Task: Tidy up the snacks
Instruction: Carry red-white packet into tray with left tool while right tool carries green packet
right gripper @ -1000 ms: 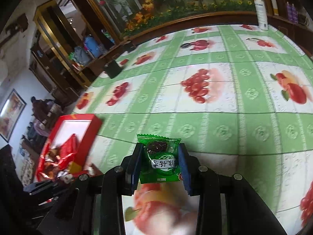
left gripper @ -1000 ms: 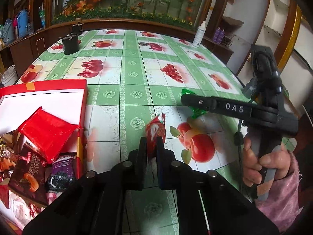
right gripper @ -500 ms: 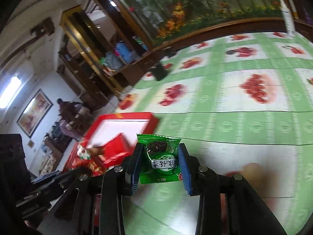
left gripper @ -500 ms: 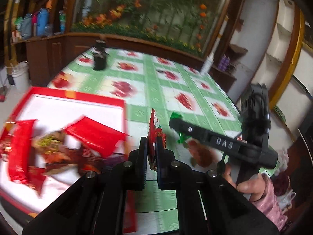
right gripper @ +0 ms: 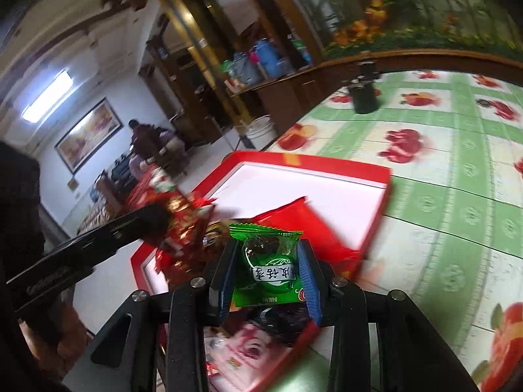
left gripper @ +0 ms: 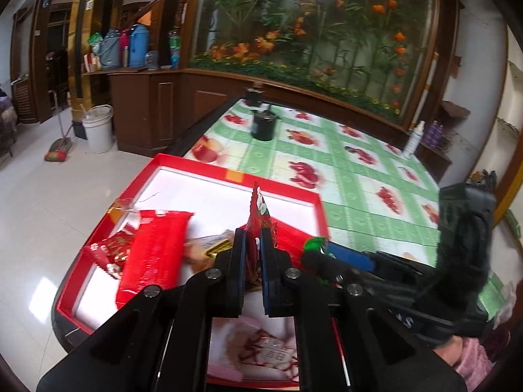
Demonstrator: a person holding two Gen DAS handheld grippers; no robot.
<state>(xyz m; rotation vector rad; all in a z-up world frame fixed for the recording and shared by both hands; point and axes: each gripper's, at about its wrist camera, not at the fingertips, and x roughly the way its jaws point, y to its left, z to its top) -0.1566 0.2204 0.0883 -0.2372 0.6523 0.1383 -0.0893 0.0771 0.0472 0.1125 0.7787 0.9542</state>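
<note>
My left gripper (left gripper: 252, 243) is shut on a small red snack packet (left gripper: 259, 212), held edge-up above the red box (left gripper: 228, 173) with a white floor. My right gripper (right gripper: 266, 263) is shut on a green candy packet (right gripper: 268, 261) and hangs over the box's near right part (right gripper: 327, 160). Several red snack packets (left gripper: 153, 251) lie in the box. The right gripper (left gripper: 330, 254) also shows in the left wrist view, close beside the left one, its green packet peeking out. The left gripper (right gripper: 157, 212) appears blurred in the right wrist view over the box.
The box sits at the left edge of a table with a green fruit-print cloth (left gripper: 359, 176). A black container (left gripper: 263, 125) and a white bottle (left gripper: 413, 140) stand farther back. Tiled floor, a white bucket (left gripper: 98, 129) and wooden cabinets lie left.
Both grippers have swung left from over the open tablecloth to above the red box, each still holding its packet. They have come closer together.
</note>
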